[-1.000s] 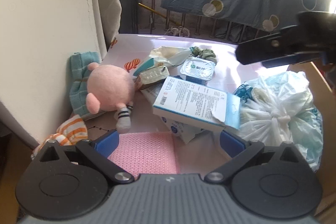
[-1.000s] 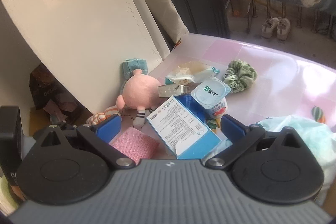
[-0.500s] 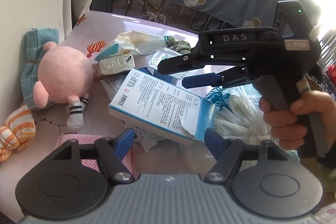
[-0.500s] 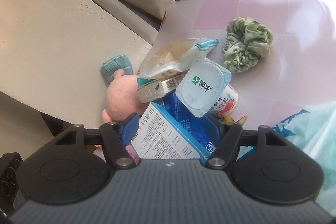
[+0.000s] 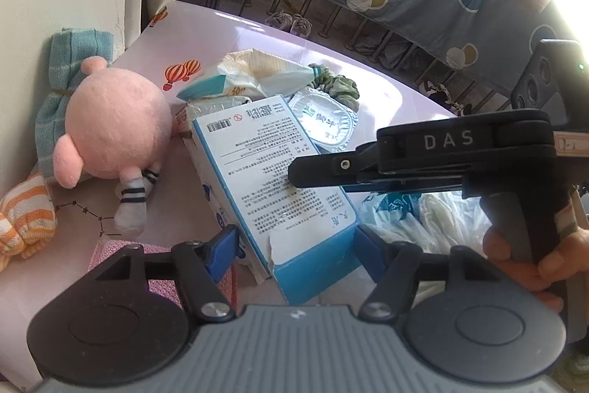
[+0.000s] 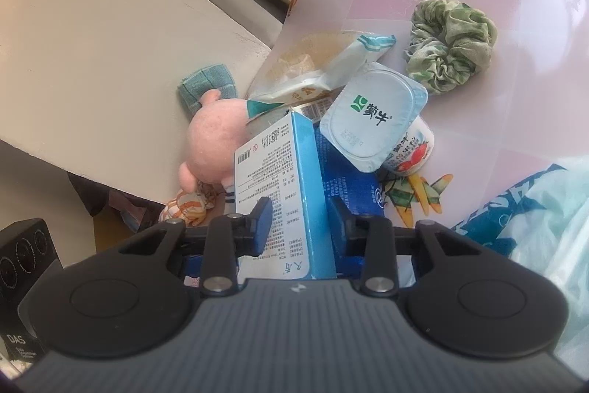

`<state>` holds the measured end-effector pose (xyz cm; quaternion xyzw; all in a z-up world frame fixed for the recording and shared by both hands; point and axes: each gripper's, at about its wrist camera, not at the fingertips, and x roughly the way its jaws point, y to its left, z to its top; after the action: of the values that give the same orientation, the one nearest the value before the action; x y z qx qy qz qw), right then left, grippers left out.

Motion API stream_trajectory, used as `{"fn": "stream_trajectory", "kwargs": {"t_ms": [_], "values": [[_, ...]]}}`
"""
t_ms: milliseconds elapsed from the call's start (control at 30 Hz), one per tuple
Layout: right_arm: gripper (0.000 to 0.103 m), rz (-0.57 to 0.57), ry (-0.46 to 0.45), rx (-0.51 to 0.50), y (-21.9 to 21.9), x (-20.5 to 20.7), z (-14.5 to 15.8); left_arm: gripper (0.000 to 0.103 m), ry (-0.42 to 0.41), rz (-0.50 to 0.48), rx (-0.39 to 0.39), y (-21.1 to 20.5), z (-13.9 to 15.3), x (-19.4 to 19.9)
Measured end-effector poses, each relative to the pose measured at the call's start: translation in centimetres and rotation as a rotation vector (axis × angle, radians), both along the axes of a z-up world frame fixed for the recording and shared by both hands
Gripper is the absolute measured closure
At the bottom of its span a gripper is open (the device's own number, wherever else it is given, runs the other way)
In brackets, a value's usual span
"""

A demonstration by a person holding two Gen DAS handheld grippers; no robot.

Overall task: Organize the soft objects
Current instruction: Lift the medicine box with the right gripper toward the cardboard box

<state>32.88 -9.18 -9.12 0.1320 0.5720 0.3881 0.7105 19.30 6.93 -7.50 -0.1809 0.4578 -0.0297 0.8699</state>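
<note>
Pink round plush toy (image 5: 114,127) lying at left edge of pink glossy table (image 5: 235,39), against cream wall, just beside blue-and-white printed cardboard box (image 5: 272,179). Left tongs (image 5: 294,247) closing, half-open, flanking torn lower end of box; pad contact unclear. Right tongs (image 6: 300,225) closing narrow on same box, fingers at both faces. Green fabric scrunchie (image 6: 451,45) lying farther back, beside foil-lidded white yogurt cup (image 6: 375,120). Orange-striped cloth (image 5: 22,220) bunching at near left.

The box (image 6: 279,186) leans on the cup (image 6: 379,124), plush toy (image 6: 213,142) to its left.
</note>
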Motion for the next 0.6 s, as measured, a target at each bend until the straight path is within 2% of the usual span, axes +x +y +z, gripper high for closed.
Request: {"fn": "stream_trajectory", "kwargs": {"t_ms": [600], "values": [[0.072, -0.068, -0.084, 0.122, -3.5, -7.0, 8.8, 0.034, -0.155, -0.079, 0.155, -3.4, 8.4, -6.5]]}}
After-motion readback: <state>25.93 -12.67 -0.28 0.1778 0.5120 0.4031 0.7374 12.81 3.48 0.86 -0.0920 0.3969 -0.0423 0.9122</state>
